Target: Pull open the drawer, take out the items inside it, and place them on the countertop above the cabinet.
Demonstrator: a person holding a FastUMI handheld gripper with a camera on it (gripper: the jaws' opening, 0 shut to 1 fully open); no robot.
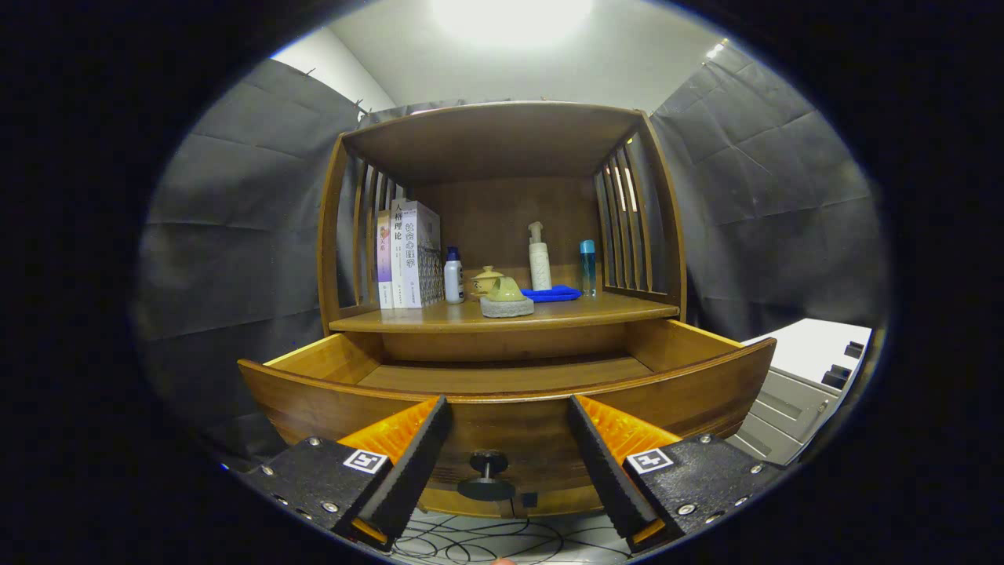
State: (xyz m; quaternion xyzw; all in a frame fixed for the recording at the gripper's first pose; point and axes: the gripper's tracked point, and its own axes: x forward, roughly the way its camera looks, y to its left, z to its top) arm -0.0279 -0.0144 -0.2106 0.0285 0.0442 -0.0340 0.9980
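The wooden drawer [314,392] of the cabinet stands pulled out toward me, and its visible floor [502,375] looks bare. Its dark round knob [487,475] sits on the drawer front, between my fingers and apart from both. My gripper [508,412] is open, fingers spread wide to either side of the knob, holding nothing. Just above the drawer lies the countertop [596,312]. On it rest a green-topped item on a grey block [506,298], a blue cloth [551,293], a small yellow pot [485,280], a white bottle [453,276], a pump bottle [539,257] and a slim blue bottle [587,267].
Books [408,255] stand at the countertop's left, against slatted side rails [362,235]. A wooden shelf top [486,133] roofs the niche. A grey cabinet with a white top [800,392] stands to the right. Patterned floor [502,541] lies below the drawer.
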